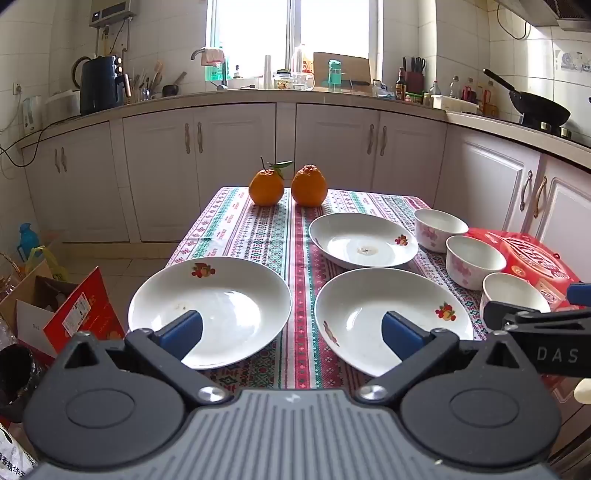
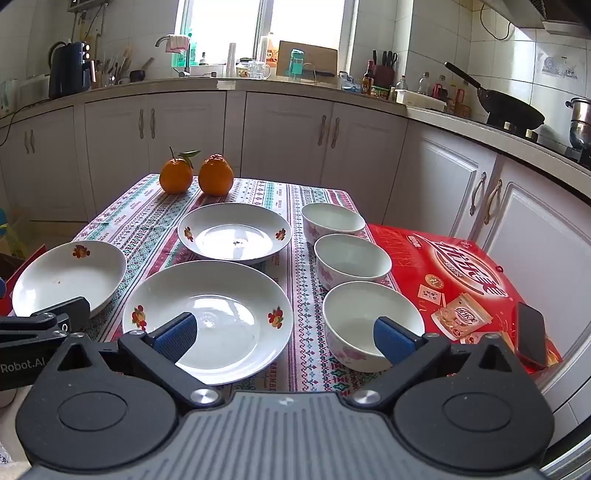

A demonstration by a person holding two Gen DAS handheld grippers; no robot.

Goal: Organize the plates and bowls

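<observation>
nothing stacked yet, both tongs wide and empty

i see three plates spread flat on the table: left plate [image 1: 208,310] at the near left edge, near plate [image 1: 391,317] mid-front, far plate [image 1: 364,240] behind it. three bowls [image 2: 352,260] line the right edge, apart, so each is free to lift. my left gripper [image 1: 291,332] and right gripper [image 2: 282,338] hover tilted down at the near edge, holding nothing.

walls: white tile [image 2: 436,33] | window [image 2: 266,22]: bright daylight | cabinets [image 2: 288,129]: white
</observation>
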